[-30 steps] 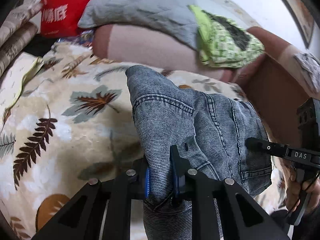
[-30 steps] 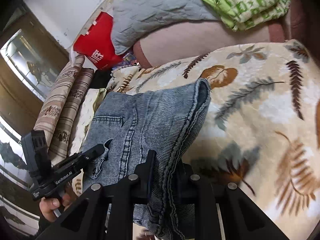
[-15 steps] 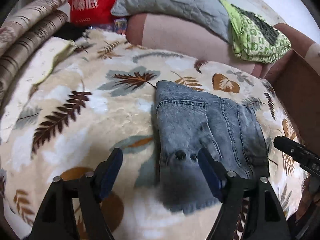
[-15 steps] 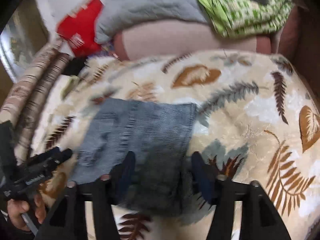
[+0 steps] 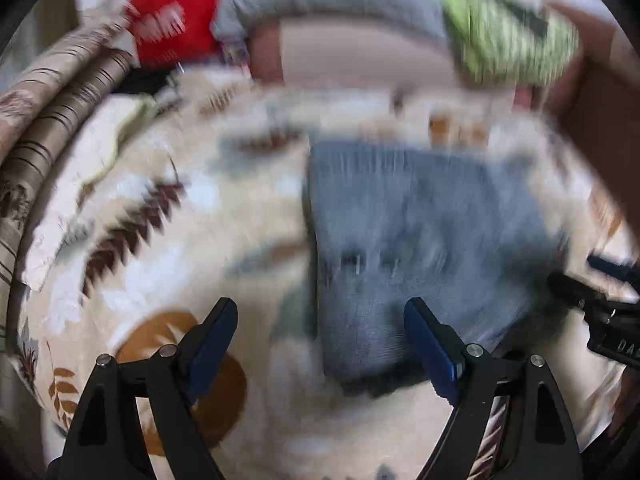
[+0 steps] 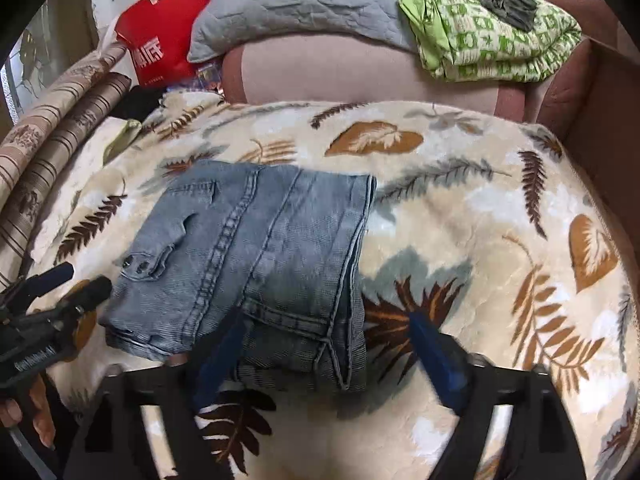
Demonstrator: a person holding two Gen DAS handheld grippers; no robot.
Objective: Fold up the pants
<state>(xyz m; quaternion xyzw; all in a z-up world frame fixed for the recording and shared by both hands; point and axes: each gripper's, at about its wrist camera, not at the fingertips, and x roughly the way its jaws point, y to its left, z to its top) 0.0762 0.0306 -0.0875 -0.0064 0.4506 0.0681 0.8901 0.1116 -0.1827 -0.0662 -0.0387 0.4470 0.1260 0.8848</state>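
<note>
I have let go with both the left gripper [image 5: 320, 336] and the right gripper [image 6: 324, 344], jaws now spread apart, and the jeans [image 6: 256, 256] lie folded on the leaf-print blanket [image 6: 480, 208], so the fold looks finished.

Left tongs [image 5: 320, 332] spread wide above folded jeans [image 5: 420, 248].

A cream blanket [image 6: 460, 208] with a leaf print covers the bed; the folded jeans [image 6: 256, 256] lie flat on it.
</note>
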